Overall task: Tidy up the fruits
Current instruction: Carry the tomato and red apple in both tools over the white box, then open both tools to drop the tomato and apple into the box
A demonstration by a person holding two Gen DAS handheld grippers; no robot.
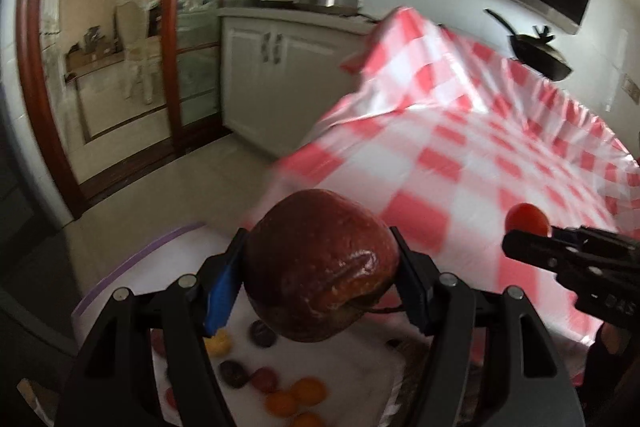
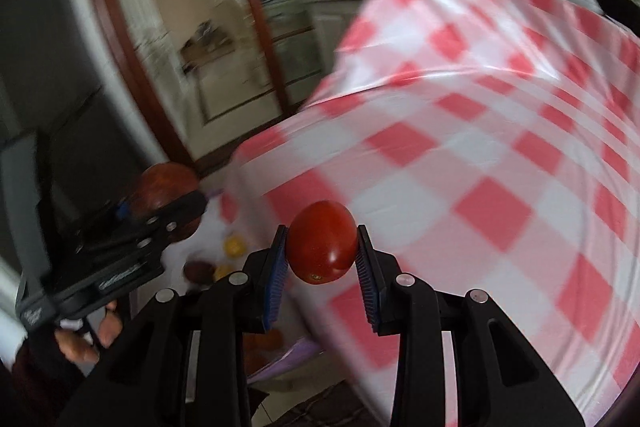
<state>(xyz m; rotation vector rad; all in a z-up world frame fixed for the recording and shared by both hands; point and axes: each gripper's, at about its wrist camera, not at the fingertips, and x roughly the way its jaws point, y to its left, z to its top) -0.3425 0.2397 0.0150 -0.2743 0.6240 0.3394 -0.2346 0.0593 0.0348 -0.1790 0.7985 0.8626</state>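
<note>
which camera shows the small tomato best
The right wrist view. There the tomato sits centred and close, clamped between the right gripper and its blue pads. The left wrist view shows it only as a small red shape at the right edge, partly hidden by that gripper's fingers.

No legible text is found in either view. Pale lettering is seen on the side of the left gripper (image 2: 162, 223) in the right wrist view, and faint marks on the body of the right gripper (image 1: 528, 227) in the left wrist view, but both are too blurred to be read.
</note>
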